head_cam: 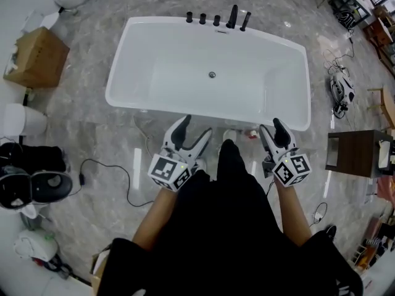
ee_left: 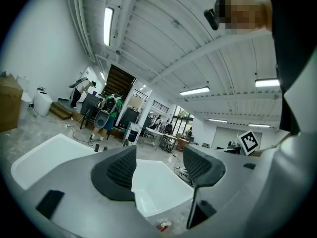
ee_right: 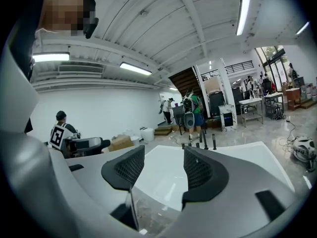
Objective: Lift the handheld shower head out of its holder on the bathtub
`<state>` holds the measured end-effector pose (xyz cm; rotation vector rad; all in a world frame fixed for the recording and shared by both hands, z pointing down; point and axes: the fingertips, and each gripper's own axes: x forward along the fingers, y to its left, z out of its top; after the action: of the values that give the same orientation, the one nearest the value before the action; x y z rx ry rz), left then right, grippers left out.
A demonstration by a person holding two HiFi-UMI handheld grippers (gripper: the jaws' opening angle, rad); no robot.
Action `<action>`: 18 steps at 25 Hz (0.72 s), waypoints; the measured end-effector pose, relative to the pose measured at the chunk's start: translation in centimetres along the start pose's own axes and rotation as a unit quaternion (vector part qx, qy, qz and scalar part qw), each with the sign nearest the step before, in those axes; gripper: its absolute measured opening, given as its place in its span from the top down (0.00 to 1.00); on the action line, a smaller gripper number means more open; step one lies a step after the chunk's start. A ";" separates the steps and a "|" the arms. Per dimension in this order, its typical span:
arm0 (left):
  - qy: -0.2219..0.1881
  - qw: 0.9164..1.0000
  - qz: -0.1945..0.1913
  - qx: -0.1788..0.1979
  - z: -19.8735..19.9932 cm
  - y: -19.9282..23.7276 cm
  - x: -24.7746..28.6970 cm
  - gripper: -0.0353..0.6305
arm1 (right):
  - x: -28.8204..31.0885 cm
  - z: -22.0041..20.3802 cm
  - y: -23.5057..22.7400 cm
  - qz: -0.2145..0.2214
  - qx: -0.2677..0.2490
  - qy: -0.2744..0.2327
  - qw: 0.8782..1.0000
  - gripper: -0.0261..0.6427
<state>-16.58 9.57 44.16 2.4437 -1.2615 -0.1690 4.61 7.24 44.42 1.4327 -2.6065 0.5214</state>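
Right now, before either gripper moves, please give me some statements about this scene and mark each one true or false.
1. The left gripper is open and holds nothing. True.
2. The right gripper is shut on a black fitting. False: it is open and empty, on the near side of the bathtub.
3. The black fittings stand on the bathtub's far rim. True.
4. The bathtub is full of water. False: it looks empty, with the drain in plain sight.
5. A cardboard box sits on the floor to the left of the bathtub. True.
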 end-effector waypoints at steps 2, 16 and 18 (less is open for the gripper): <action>0.004 1.000 0.001 0.005 -0.1 0.1 0.9 0.53 | 1.0 0.3 -1.0 0.005 0.002 -0.004 1.000 0.64; 0.020 0.999 0.016 0.034 2.1 1.6 14.7 0.53 | 8.2 4.6 -12.8 0.020 0.019 -0.023 0.999 0.64; 0.027 0.999 0.017 0.036 1.8 1.4 17.0 0.53 | 8.7 5.1 -15.1 0.019 0.021 -0.021 0.999 0.64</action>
<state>-8.09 -5.40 44.15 2.4678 -1.3059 -0.0492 12.82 -8.90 45.62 1.4251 -2.6755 0.5593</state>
